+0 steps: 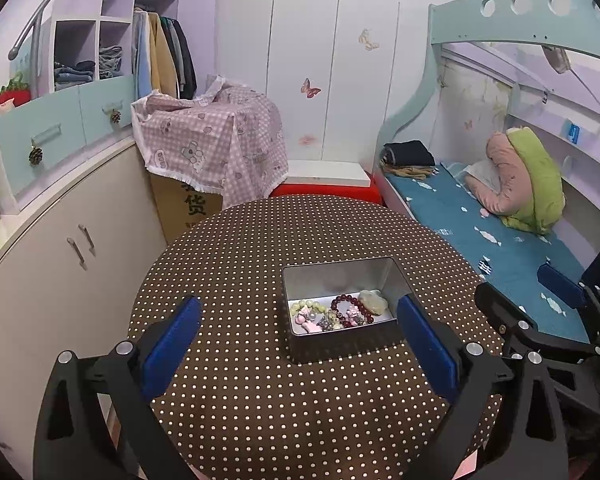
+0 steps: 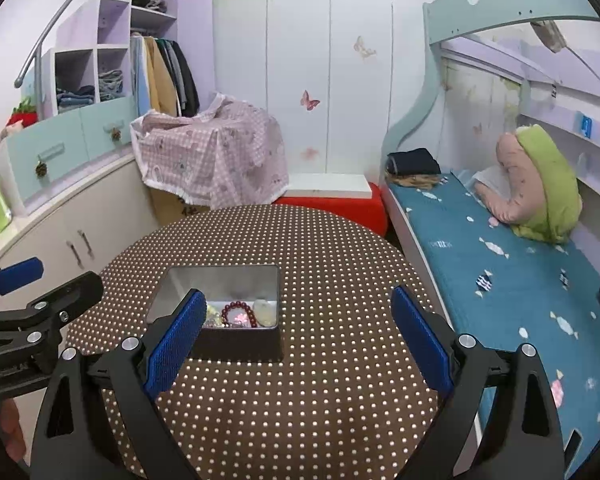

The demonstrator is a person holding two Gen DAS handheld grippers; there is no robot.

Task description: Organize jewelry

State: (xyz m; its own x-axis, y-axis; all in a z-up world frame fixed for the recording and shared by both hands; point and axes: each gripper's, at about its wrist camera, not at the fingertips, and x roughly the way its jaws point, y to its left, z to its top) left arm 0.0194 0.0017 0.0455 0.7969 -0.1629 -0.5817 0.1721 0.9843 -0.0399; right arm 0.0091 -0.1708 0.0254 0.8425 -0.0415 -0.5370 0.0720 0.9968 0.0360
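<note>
A: Starting at the tools — left gripper (image 1: 300, 344) jaws spread wide, nothing between the blue pads, hanging above the table (image 1: 260, 400) on the near side of the tin (image 1: 332, 344). Pads not touching the tin.

B: Right gripper (image 2: 298, 338)?

A: Same, spread wide and empty. It sits to the right of the tin, its left pad overlapping the tin's near left corner in its own view; touching or not, can't tell.

B: Tin contents?

A: Open rectangular metal tin, no lid on. Jewelry piled against the tin's near wall: dark red bead bracelet (image 1: 345, 305), pale green bead bracelet (image 1: 305, 306), pink charm pieces (image 1: 306, 322), a pale jade-like piece (image 1: 374, 302) at the tin's right end. Far half of the tin floor is bare.

B: Pose?

A: Both tilted downward toward the tin, side by side. Part of a hand (image 2: 14, 428) shows at the lower left of the right view.
</note>
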